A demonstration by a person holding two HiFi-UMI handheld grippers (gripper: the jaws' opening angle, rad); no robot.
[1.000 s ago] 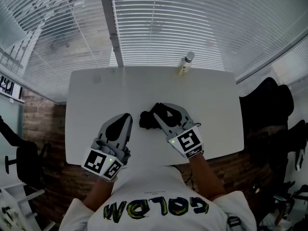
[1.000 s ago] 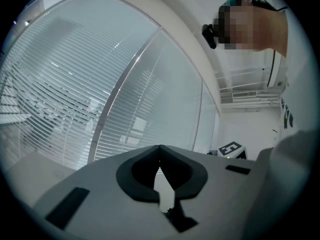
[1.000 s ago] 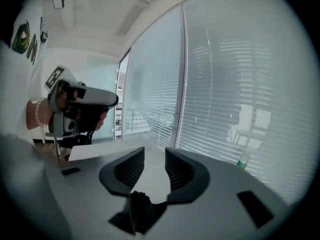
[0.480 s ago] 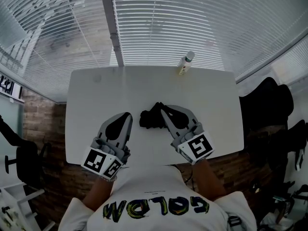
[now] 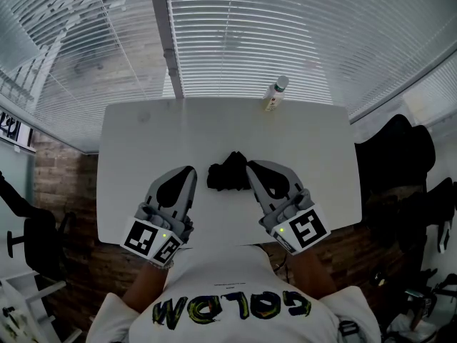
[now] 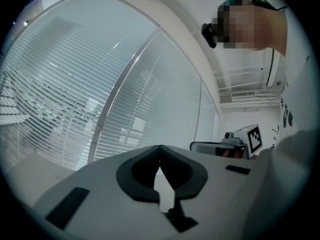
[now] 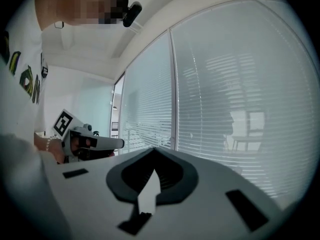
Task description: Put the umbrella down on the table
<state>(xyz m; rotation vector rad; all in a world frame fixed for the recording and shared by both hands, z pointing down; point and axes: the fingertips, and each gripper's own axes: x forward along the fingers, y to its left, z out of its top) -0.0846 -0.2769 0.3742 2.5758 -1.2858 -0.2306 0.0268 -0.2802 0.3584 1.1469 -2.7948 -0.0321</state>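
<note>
Right gripper [image 5: 251, 167] draws back off the umbrella, jaws just closing, now together and empty. White table [image 5: 143, 141] bears the folded black umbrella [image 5: 227, 171], just left of that gripper's tips. Left gripper [image 5: 187, 171] closed, empty.

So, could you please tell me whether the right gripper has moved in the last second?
Yes. The right gripper has pulled back off the umbrella, toward the near right edge of the table; its jaws have just closed, empty.

Umbrella [image 5: 227, 171] at centre, bottle [image 5: 275, 93] at far edge; tabletop [image 5: 143, 148] open leftward — rightward too
</note>
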